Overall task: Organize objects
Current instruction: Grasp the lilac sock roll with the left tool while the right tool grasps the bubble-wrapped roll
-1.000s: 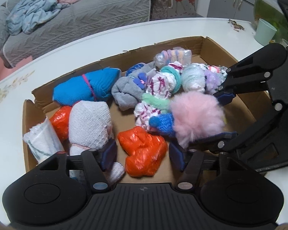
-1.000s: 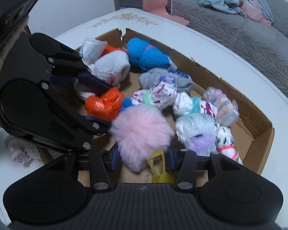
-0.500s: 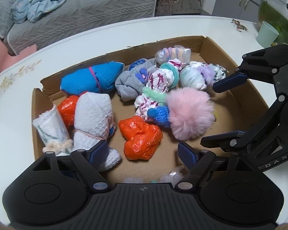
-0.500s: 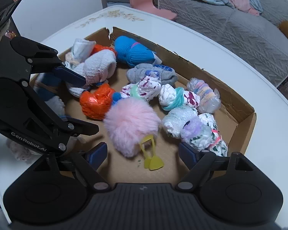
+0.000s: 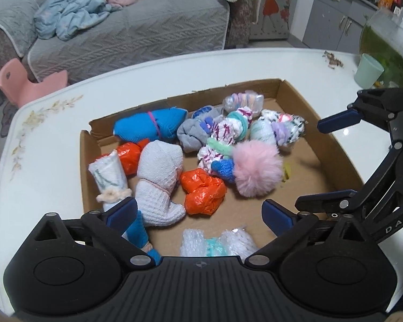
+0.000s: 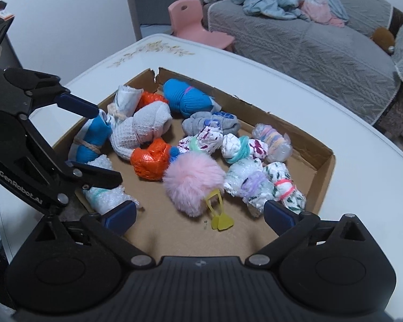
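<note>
The pink pompom (image 6: 193, 183), lying free on the cardboard tray (image 6: 326, 169) floor beside the orange bundle (image 6: 150, 161), appears light, soft and compressible, so grasp it across its fluffy middle; left gripper (image 5: 198, 212) and right gripper (image 6: 200, 213) both stand open, empty.

A brown cardboard tray (image 6: 325, 167) with low walls sits on the white counter (image 6: 349, 123). Soft bundles lie inside it. A fluffy pink pompom (image 6: 193, 183) lies in the middle, with a yellow tag (image 6: 219, 216) touching it. An orange bundle (image 6: 150, 160) touches its side. A blue rolled sock (image 6: 186, 99) lies by the far wall.
</note>
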